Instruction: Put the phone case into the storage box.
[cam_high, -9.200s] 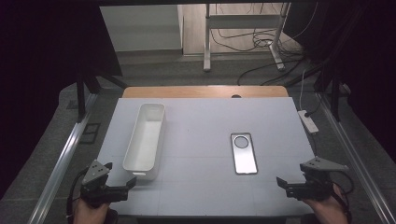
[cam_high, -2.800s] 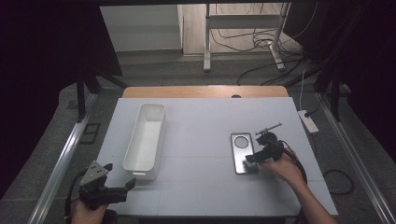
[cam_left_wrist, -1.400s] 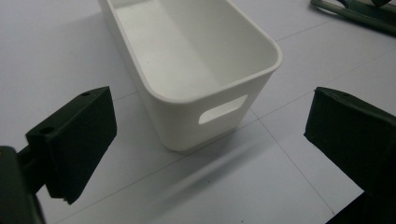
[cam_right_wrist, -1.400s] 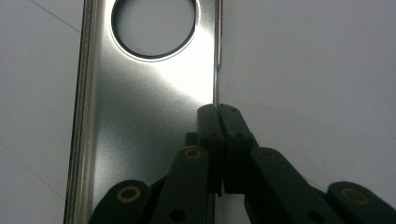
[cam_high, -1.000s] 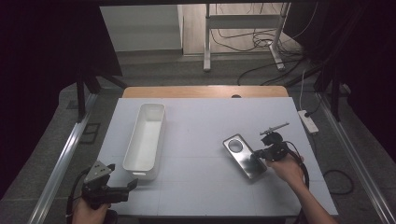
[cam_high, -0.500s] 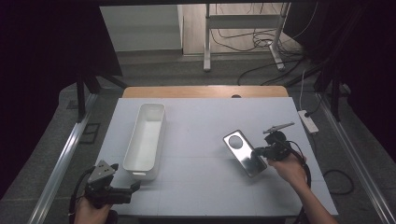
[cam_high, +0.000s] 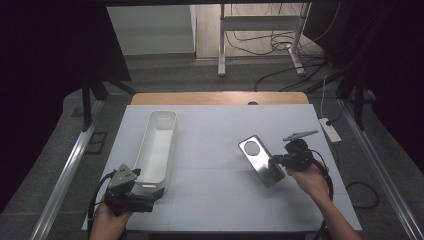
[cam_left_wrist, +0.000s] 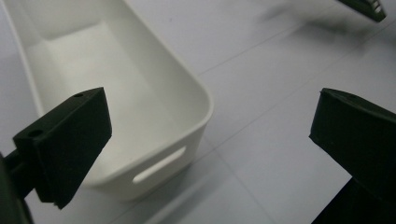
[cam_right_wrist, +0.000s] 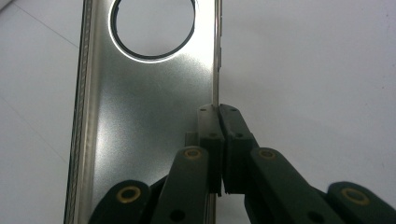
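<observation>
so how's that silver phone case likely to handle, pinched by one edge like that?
Probably stiff: the phone case keeps a flat shape while the right gripper pinches only its thin side edge. Likely light, since that small bite carries it. Its brushed, glossy face looks slippery, so it may swivel or slide out if swung quickly.

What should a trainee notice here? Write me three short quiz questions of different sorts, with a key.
1. True or false: the right tongs are shut on a long edge of the silver phone case.
2. Which thing lies nearest the left tongs? A) the white bin B) the silver phone case C) the power strip
3. Fill in: the cutout near one end of the case is ____ in shape.

Key: 1 true; 2 A; 3 round.
</observation>
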